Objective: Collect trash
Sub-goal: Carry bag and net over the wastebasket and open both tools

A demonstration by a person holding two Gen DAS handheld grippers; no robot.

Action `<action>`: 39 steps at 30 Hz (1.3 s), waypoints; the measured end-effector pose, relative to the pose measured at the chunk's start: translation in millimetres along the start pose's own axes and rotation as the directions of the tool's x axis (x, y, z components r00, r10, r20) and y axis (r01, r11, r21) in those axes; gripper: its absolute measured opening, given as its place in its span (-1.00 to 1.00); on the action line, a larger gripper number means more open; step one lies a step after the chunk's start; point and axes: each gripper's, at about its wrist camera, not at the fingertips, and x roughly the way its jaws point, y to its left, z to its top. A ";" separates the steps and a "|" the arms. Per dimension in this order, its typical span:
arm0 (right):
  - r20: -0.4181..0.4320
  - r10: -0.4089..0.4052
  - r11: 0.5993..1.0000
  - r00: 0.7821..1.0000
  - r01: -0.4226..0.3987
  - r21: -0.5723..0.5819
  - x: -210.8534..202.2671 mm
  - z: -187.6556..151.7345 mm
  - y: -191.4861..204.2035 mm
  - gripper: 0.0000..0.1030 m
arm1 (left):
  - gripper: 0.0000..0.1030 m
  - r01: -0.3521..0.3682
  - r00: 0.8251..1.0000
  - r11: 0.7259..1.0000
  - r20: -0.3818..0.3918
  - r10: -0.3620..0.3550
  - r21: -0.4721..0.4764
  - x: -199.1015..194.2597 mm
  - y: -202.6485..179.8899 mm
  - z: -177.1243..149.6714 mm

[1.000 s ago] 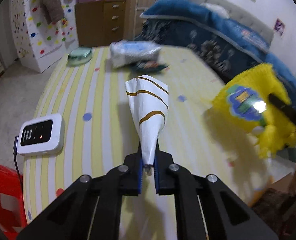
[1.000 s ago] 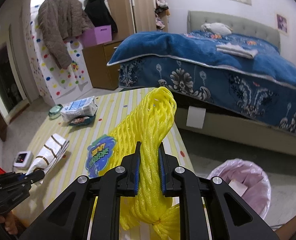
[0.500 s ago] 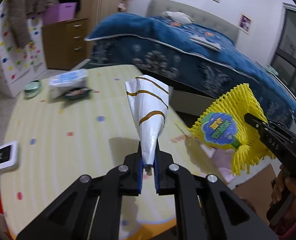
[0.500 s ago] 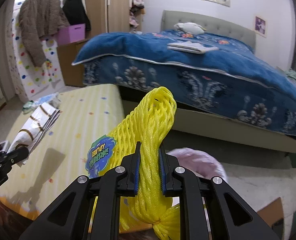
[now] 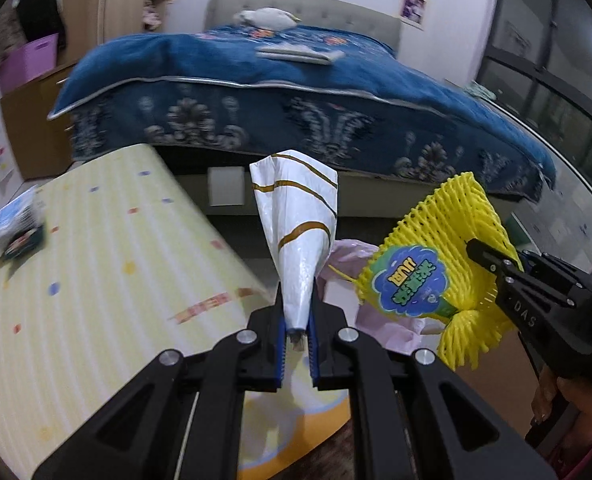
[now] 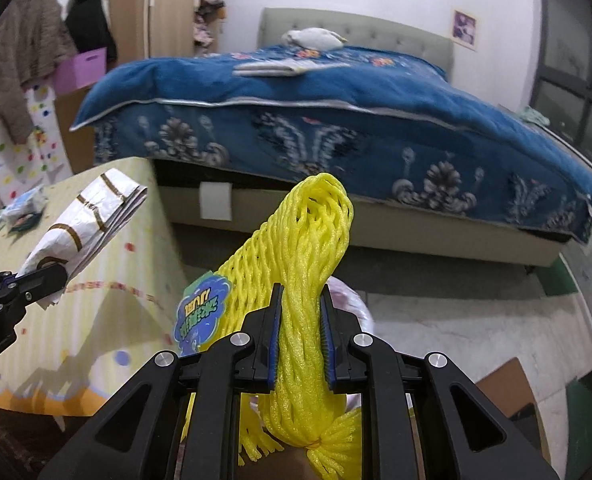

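Both claws have swung off the table (image 5: 96, 300) toward the pink-lined bin (image 5: 348, 256), right claw (image 6: 299, 344) loosening slightly.

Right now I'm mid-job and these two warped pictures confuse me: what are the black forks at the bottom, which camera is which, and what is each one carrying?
There is no robot arm here. A person holds a two-finger tool in each hand, and a fisheye camera on each tool looks forward along its fingers, so the black forks are the tools themselves. In the left wrist picture, the left tool is shut on a folded white wrapper with brown stripes. At its right edge you see the right tool from the side. In the right wrist picture, the right tool is clamped on a yellow foam net with a blue label; its jaws have just been opening slightly, the net still pressed between them. On the yellow striped table, a blurred blue-and-white packet lies far left. A pink-lined bin shows partly behind the net.
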 end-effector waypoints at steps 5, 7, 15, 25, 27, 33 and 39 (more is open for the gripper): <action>-0.039 -0.029 0.999 0.999 0.030 0.037 22.7 -7.8 -20.3 -0.65 | -0.87 0.037 0.998 0.998 -0.051 -0.035 0.041 31.9 -24.1 8.0; -0.050 -0.047 0.998 0.998 0.049 0.044 33.7 -9.6 -25.8 -0.65 | -0.86 0.041 0.997 0.997 -0.067 -0.038 0.058 44.1 -32.0 9.5; -0.108 -0.031 0.996 0.994 0.039 0.080 74.9 -12.1 -37.4 -0.63 | -0.85 0.072 0.990 0.993 -0.132 -0.059 0.095 83.8 -43.7 19.0; -0.137 0.038 0.991 0.990 -0.020 0.133 108.2 -15.5 -41.1 0.33 | 0.18 0.111 0.982 0.991 -0.163 -0.098 0.072 105.7 -38.3 28.3; -0.127 0.028 0.990 0.992 -0.009 0.144 99.8 -15.3 -44.4 0.33 | 0.22 0.115 0.983 0.993 -0.145 -0.108 0.039 97.1 -31.3 28.1; -0.070 0.045 0.982 0.997 -0.032 0.184 52.0 -15.8 -53.8 0.33 | 0.27 0.020 0.998 1.000 -0.058 -0.020 0.005 50.3 -6.8 26.4; 0.007 0.074 0.986 0.997 -0.074 0.149 3.5 -3.9 -39.7 0.33 | 0.30 -0.070 0.997 0.997 0.010 0.071 -0.040 -2.4 19.9 15.7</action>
